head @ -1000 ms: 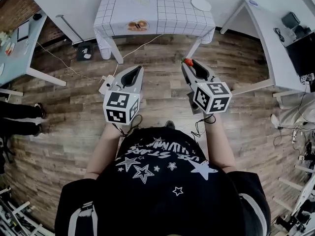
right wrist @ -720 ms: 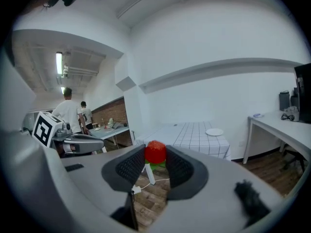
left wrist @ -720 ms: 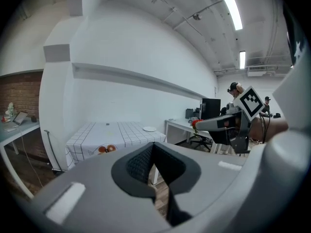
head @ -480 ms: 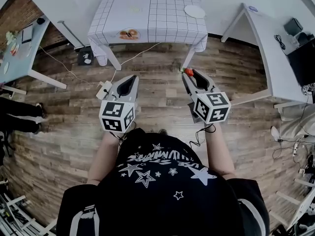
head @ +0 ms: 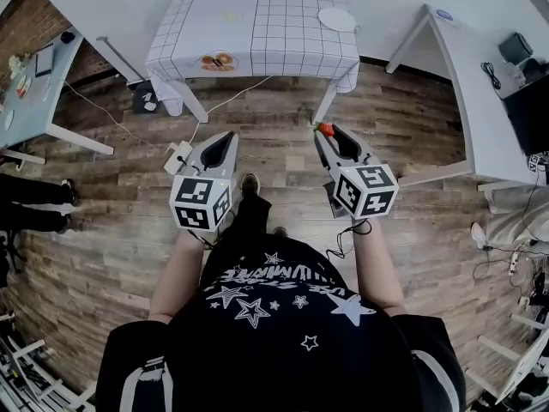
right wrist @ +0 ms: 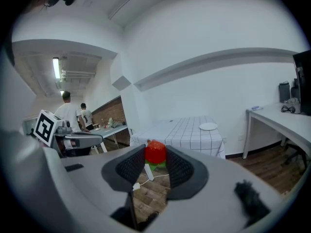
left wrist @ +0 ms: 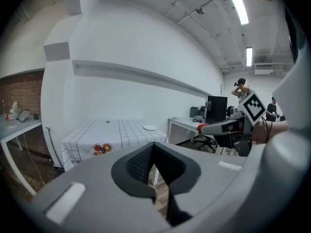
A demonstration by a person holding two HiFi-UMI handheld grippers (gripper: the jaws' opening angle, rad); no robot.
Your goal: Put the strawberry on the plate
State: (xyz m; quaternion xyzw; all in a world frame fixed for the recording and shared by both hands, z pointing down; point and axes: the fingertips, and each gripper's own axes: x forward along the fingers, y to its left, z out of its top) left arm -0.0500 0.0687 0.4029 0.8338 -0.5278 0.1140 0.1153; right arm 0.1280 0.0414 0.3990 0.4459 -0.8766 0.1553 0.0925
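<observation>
1. The strawberry [right wrist: 155, 152] is small and bright red, with a bit of green at its lower end. It is pinched between the tips of the two jaws of the right gripper [right wrist: 155, 157]. It hangs in the air above the wooden floor [head: 283, 136], well short of the table [head: 257, 15]. In the head view it shows only as a red spot at the gripper's front end.
2. The plate [head: 336, 19] is small, round and white. It lies flat on the table's checked cloth, near the far right corner, well apart from the strawberry.
</observation>
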